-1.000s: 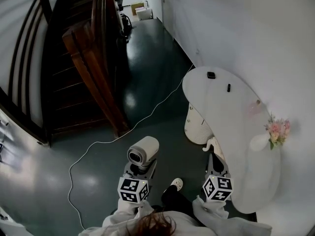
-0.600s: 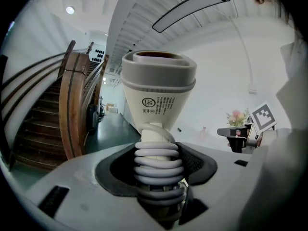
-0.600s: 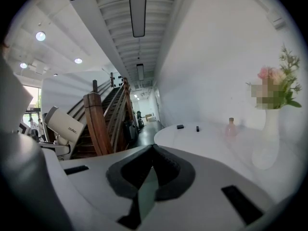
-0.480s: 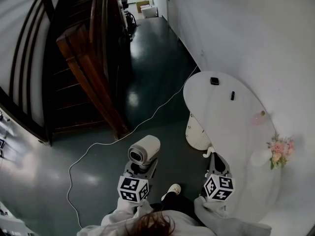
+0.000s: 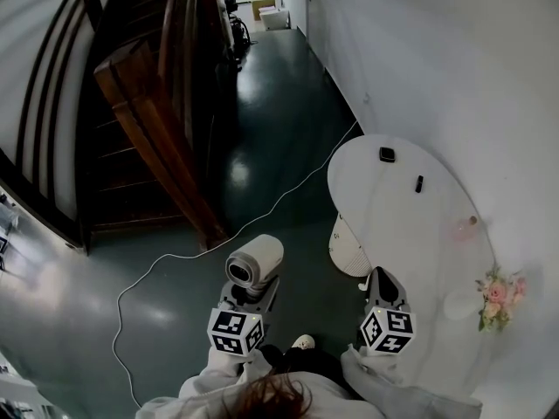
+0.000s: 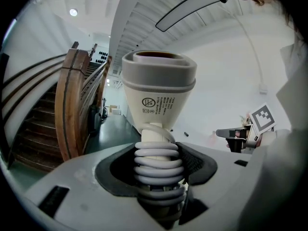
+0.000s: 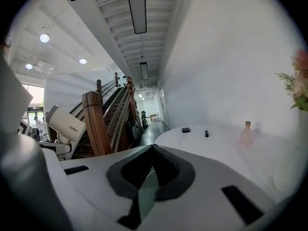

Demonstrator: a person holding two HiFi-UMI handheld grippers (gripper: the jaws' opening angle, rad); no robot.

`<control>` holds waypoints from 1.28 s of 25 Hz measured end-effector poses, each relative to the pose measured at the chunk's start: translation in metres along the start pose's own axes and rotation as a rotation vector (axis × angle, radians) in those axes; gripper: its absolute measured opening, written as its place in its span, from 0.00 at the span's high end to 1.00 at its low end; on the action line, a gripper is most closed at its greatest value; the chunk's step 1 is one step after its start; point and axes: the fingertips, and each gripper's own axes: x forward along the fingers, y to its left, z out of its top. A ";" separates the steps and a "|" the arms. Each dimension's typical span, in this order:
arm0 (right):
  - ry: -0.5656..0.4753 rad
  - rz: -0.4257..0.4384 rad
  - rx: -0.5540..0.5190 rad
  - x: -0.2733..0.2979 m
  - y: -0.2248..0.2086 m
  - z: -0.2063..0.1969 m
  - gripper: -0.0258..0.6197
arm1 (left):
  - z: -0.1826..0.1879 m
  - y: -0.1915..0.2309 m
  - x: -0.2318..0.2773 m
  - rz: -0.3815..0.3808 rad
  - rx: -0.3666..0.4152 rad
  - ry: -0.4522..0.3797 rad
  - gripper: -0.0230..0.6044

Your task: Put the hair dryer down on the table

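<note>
We see a cream hair dryer [image 5: 254,265] with a grey nozzle ring and a white coiled cord [image 6: 159,162]. The left gripper [image 5: 249,291] and right gripper [image 5: 382,279] are pale grey with black pads, each bearing a cube of black-and-white squares. At right the table [image 5: 410,234] is white, with small black things [image 5: 387,154] at its far end and pink flowers [image 5: 498,291] nearer. The floor [image 5: 279,120] is glossy dark green and crossed by a thin white cable [image 5: 175,257] — the staircase [image 5: 148,120] at left is dark brown

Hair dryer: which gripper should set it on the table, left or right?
Left. The left gripper grips the hair dryer by its cord-wrapped handle; the right gripper is shut, empty, by the table.
</note>
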 end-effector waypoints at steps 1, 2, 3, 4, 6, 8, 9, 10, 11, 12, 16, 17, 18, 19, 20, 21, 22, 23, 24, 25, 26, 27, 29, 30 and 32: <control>0.002 0.001 0.000 0.002 -0.001 0.000 0.88 | 0.000 0.000 0.003 0.000 0.001 0.000 0.58; 0.004 0.001 0.001 0.004 -0.002 -0.001 0.89 | 0.001 0.001 0.005 0.000 0.003 0.001 0.58; 0.006 0.001 0.004 0.005 -0.003 -0.003 0.88 | 0.001 0.001 0.007 0.000 0.003 0.003 0.58; 0.009 -0.001 0.006 0.006 -0.003 -0.004 0.88 | 0.000 0.002 0.009 -0.002 0.003 0.006 0.58; 0.015 -0.005 0.010 0.005 -0.005 -0.008 0.88 | -0.002 0.001 0.011 -0.008 0.004 0.013 0.58; 0.021 -0.009 0.016 0.005 -0.006 -0.014 0.88 | -0.005 0.001 0.012 -0.014 0.013 0.019 0.58; 0.025 -0.012 0.021 0.005 -0.006 -0.017 0.88 | -0.006 0.001 0.014 -0.018 0.018 0.023 0.58; 0.029 -0.016 0.028 0.006 -0.006 -0.021 0.88 | -0.007 0.002 0.015 -0.022 0.022 0.028 0.58; 0.035 -0.019 0.035 0.006 -0.007 -0.024 0.89 | -0.009 0.003 0.017 -0.025 0.023 0.033 0.58; 0.040 -0.021 0.041 0.007 -0.007 -0.027 0.89 | -0.010 0.003 0.019 -0.028 0.021 0.039 0.58; 0.046 -0.027 0.045 0.012 -0.009 -0.028 0.88 | -0.011 0.004 0.030 -0.040 0.015 0.046 0.58; 0.043 -0.031 0.044 0.014 -0.011 -0.027 0.88 | -0.010 0.003 0.034 -0.045 0.018 0.045 0.58; 0.042 -0.037 0.045 0.016 -0.013 -0.026 0.88 | -0.009 0.003 0.038 -0.050 0.019 0.045 0.58; 0.041 -0.042 0.046 0.019 -0.016 -0.025 0.88 | -0.008 0.002 0.043 -0.055 0.019 0.046 0.58; 0.042 -0.046 0.048 0.022 -0.018 -0.023 0.88 | -0.007 0.001 0.047 -0.059 0.017 0.048 0.58; 0.043 -0.050 0.048 0.024 -0.021 -0.022 0.88 | -0.006 0.001 0.052 -0.064 0.016 0.051 0.58; 0.044 -0.053 0.048 0.027 -0.024 -0.021 0.88 | -0.005 0.001 0.058 -0.068 0.016 0.054 0.58; 0.044 -0.058 0.049 0.031 -0.028 -0.019 0.88 | -0.003 0.000 0.064 -0.073 0.017 0.056 0.58; 0.042 -0.065 0.049 0.035 -0.032 -0.016 0.88 | -0.001 0.000 0.072 -0.079 0.018 0.057 0.58; 0.040 -0.073 0.050 0.039 -0.037 -0.012 0.88 | 0.002 -0.001 0.080 -0.087 0.018 0.057 0.58; 0.037 -0.083 0.050 0.044 -0.042 -0.009 0.88 | 0.004 -0.001 0.089 -0.096 0.019 0.057 0.58; 0.036 -0.093 0.052 0.049 -0.047 -0.006 0.88 | 0.006 -0.002 0.099 -0.105 0.019 0.059 0.58; 0.035 -0.111 0.054 0.060 -0.057 0.000 0.88 | 0.011 -0.002 0.120 -0.123 0.018 0.063 0.58; 0.035 -0.118 0.054 0.066 -0.061 0.003 0.88 | 0.014 -0.003 0.130 -0.132 0.017 0.065 0.58; 0.036 -0.133 0.057 0.079 -0.070 0.010 0.88 | 0.020 -0.002 0.153 -0.149 0.017 0.066 0.58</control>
